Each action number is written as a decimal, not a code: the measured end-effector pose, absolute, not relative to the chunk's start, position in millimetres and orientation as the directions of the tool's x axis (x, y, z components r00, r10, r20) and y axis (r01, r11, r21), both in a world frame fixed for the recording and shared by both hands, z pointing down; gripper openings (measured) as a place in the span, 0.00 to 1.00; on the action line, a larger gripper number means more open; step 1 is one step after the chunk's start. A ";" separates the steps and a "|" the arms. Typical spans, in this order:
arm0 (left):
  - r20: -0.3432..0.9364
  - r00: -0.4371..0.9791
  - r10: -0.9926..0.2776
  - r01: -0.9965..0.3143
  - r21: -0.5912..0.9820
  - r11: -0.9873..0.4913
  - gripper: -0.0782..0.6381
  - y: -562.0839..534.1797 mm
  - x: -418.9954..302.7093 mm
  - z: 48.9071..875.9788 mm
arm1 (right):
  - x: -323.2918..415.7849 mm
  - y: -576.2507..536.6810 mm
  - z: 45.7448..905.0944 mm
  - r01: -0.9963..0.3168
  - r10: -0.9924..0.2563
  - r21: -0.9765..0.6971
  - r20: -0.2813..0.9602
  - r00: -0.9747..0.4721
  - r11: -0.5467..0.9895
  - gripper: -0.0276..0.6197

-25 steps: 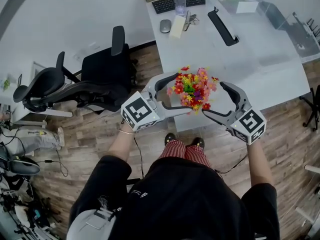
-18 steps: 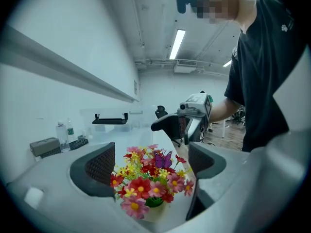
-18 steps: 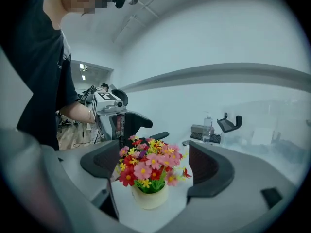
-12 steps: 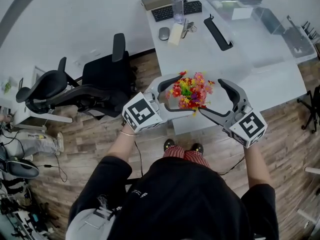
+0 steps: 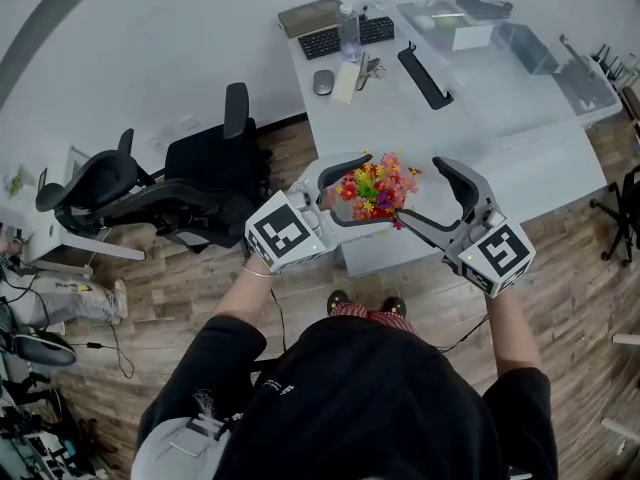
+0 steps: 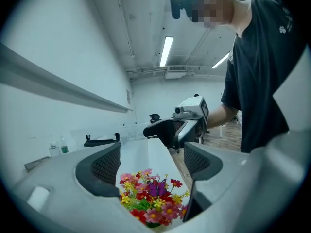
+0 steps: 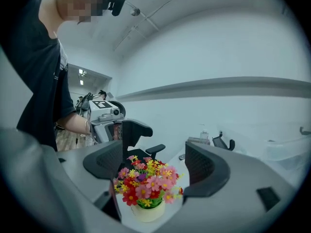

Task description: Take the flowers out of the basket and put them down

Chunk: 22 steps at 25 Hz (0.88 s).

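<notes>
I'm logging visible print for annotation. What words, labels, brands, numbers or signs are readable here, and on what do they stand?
No text is readable.
Left marker cube and right marker cube: black-and-white square patterns, no words.
Bottle label: too small to read.
Keyboard keys: too small to read.
Shirt logo: small white mark, blurred.

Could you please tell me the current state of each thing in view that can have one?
flowers: upright in their cream pot, between both grippers' jaws.
left gripper: open, jaws just been closing around the flowers, pads not touching.
right gripper: open, jaws just been closing around the flowers, pads not touching.
water bottle: upright.
black office chairs: unoccupied.
</notes>
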<state>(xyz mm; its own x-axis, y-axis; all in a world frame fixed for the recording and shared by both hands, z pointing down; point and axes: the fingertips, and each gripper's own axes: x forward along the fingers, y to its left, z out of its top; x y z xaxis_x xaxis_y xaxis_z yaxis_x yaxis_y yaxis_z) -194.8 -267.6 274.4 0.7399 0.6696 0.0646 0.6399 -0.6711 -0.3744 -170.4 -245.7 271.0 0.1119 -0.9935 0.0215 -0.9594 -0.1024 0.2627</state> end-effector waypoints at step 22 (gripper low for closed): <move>-0.073 0.786 0.613 0.539 -0.403 -0.739 0.12 -277.9 -197.1 232.2 | -163.4 -237.0 224.9 -0.959 -0.975 0.194 -0.130 0.182 -0.205 0.08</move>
